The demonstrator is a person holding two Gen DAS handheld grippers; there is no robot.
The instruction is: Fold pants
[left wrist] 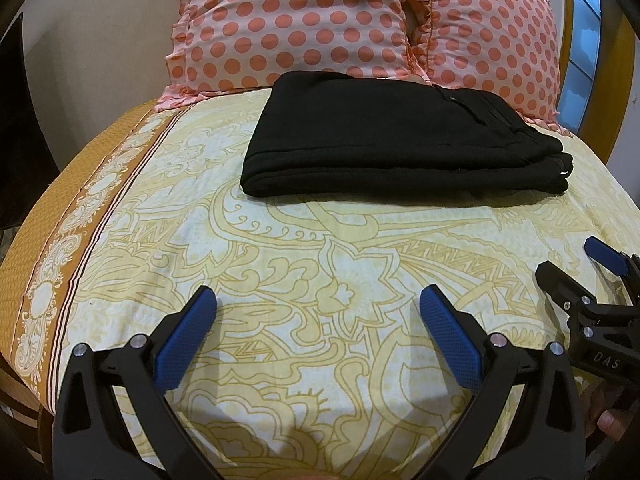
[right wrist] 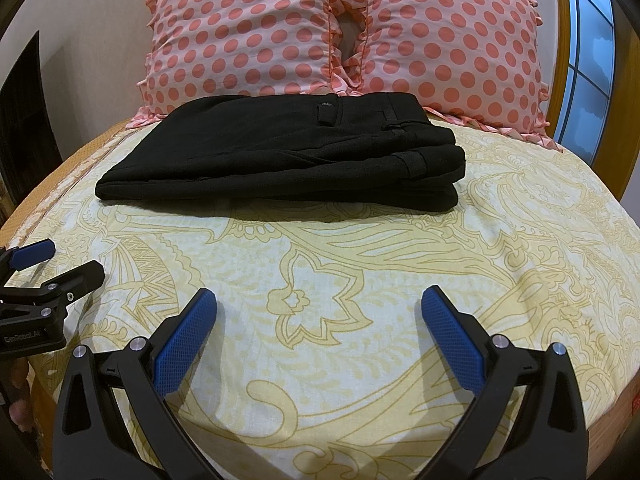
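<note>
Black pants (left wrist: 396, 140) lie folded into a thick rectangle on the bed, just in front of the pillows; they also show in the right wrist view (right wrist: 288, 156), waistband to the right. My left gripper (left wrist: 318, 300) is open and empty, held over the sheet well short of the pants. My right gripper (right wrist: 320, 300) is open and empty too, the same distance back. Each gripper shows at the edge of the other's view: the right one (left wrist: 572, 260) and the left one (right wrist: 72, 260).
The bed has a yellow patterned sheet (left wrist: 320, 264) with an orange border at the left (left wrist: 48, 248). Two pink polka-dot pillows (right wrist: 248, 36) (right wrist: 452, 44) stand against the wooden headboard (right wrist: 560, 40). A window (right wrist: 588, 60) is at the far right.
</note>
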